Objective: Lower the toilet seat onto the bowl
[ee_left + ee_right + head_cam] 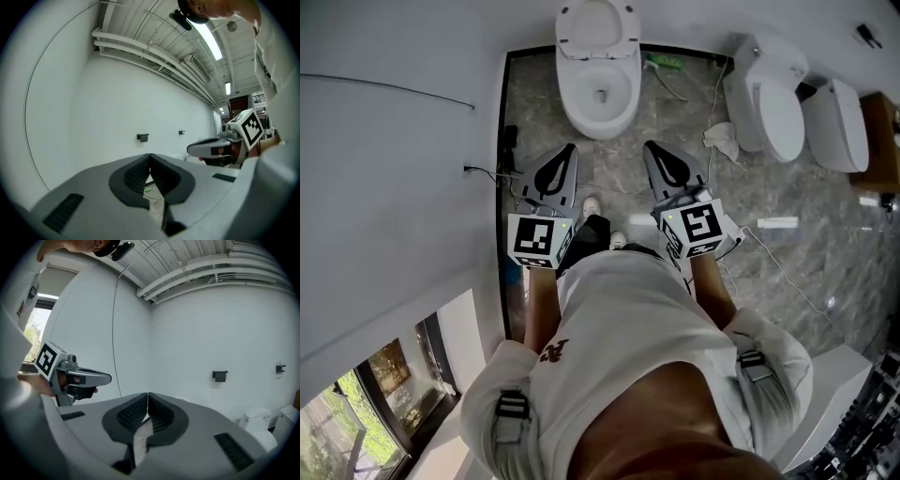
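In the head view a white toilet bowl [598, 98] stands at the far end of the marble floor. Its seat [598, 26] is raised, leaning back against the wall. My left gripper [571, 148] and right gripper [648, 145] are held side by side, pointing at the toilet and well short of it. Both are shut, tips together, with nothing between them. In the left gripper view the left gripper's [150, 157] jaws meet, and the right gripper [211, 147] shows beside it. In the right gripper view the right gripper's [148, 394] jaws touch too.
A white wall [394, 169] runs along the left of the floor strip. Two more toilets [769, 98] [839, 122] stand at the right. Cables, crumpled paper [722, 141] and a green item [666, 63] lie on the floor. The person's shoes [592, 208] are just behind the grippers.
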